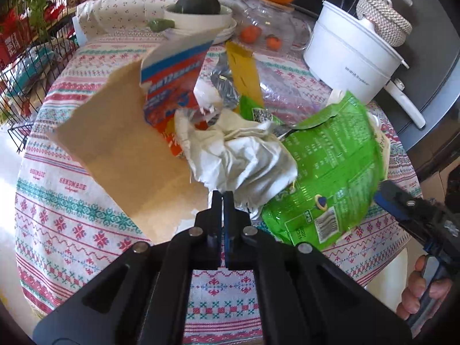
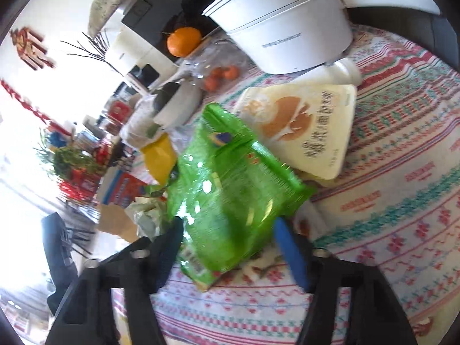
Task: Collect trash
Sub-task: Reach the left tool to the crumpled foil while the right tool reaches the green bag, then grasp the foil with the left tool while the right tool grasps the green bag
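Observation:
A heap of trash lies on the patterned tablecloth (image 1: 72, 215). In it are a crumpled white paper (image 1: 241, 161), a green plastic bag (image 1: 330, 166), a brown paper sheet (image 1: 123, 149), a red-and-blue packet (image 1: 172, 86) and a yellow packet (image 1: 244, 72). My left gripper (image 1: 222, 198) is shut, its tips pinching the near edge of the white paper. My right gripper (image 2: 227, 235) has the green bag (image 2: 230, 178) between its fingers, both pads pressing on its sides. One of the right gripper's fingers (image 1: 388, 198) shows at the bag's right edge in the left wrist view.
A white pot (image 1: 350, 57) with a long handle stands at the back right, with a cream flat packet (image 2: 302, 126) in front of it. Behind the heap are a glass jar (image 1: 264, 28) of small oranges and a bowl with a squash (image 1: 198, 5). A wire rack (image 1: 28, 57) stands left.

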A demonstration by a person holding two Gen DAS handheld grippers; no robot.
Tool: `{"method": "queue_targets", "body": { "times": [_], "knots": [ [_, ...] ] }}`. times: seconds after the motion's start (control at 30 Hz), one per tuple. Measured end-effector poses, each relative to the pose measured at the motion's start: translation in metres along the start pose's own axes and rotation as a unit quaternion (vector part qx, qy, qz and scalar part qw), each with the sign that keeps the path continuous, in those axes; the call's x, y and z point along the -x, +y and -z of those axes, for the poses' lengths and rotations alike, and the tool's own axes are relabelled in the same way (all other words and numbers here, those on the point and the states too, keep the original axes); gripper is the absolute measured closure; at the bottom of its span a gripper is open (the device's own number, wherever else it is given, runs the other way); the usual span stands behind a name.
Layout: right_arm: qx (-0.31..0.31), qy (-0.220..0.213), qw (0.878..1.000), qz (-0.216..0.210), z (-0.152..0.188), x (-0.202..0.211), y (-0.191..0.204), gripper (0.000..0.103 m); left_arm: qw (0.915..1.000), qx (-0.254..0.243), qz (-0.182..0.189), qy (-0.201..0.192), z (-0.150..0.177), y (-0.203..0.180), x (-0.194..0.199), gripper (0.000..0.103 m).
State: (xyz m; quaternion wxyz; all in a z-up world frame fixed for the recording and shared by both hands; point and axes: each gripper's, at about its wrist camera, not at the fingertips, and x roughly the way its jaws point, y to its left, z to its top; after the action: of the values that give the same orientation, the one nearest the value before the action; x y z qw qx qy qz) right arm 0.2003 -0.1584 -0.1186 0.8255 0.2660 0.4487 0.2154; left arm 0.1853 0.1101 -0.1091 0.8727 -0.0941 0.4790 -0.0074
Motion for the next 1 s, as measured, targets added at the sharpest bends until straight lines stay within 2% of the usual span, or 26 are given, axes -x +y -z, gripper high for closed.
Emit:
{"method": "queue_targets", "body": {
  "times": [0.03, 0.1, 0.3, 0.33, 0.37, 0.43, 0.5, 0.63, 0.73, 0.87, 1.0],
  "knots": [
    [-0.003, 0.005, 1.000, -0.008, 0.000, -0.003, 0.000, 0.077, 1.0000, -0.004, 0.000, -0.004, -0.001, -0.001, 0.002, 0.103],
    [-0.002, 0.013, 1.000, -0.018, 0.001, -0.005, 0.000, 0.094, 0.9999, -0.011, 0.001, -0.008, -0.002, -0.004, 0.005, 0.103],
    [-0.001, -0.002, 1.000, -0.014, 0.000, 0.012, 0.002, 0.095, 0.9998, -0.015, -0.002, -0.016, 0.000, -0.005, 0.014, 0.103],
    [-0.006, -0.007, 1.000, -0.003, 0.000, 0.016, -0.002, 0.091, 0.9997, -0.017, -0.003, -0.017, 0.000, -0.005, 0.015, 0.103],
    [-0.014, -0.012, 1.000, 0.008, -0.002, 0.019, -0.005, 0.083, 0.9996, -0.020, -0.004, -0.019, 0.000, -0.006, 0.016, 0.103],
    [-0.038, -0.017, 0.999, 0.026, -0.003, 0.023, -0.017, 0.019, 0.9995, -0.026, -0.006, -0.020, 0.000, -0.008, 0.017, 0.103],
    [-0.066, -0.031, 0.997, 0.037, -0.003, 0.025, -0.030, 0.017, 0.9993, -0.031, -0.005, -0.018, 0.002, -0.011, 0.016, 0.103],
    [-0.086, -0.023, 0.996, 0.019, -0.003, 0.015, -0.041, 0.018, 0.9991, -0.042, -0.010, -0.004, 0.004, -0.015, 0.004, 0.103],
    [-0.075, -0.020, 0.997, 0.007, -0.004, 0.004, -0.036, 0.019, 0.9989, -0.045, -0.014, 0.004, 0.006, -0.020, -0.001, 0.103],
    [-0.067, -0.017, 0.997, 0.029, -0.003, -0.012, -0.037, 0.024, 0.9985, -0.051, -0.019, 0.003, 0.006, -0.023, -0.001, 0.103],
    [-0.074, -0.044, 0.996, 0.024, -0.006, -0.006, -0.037, 0.027, 0.9984, -0.052, -0.020, -0.006, 0.004, -0.023, 0.005, 0.103]
  ]
}}
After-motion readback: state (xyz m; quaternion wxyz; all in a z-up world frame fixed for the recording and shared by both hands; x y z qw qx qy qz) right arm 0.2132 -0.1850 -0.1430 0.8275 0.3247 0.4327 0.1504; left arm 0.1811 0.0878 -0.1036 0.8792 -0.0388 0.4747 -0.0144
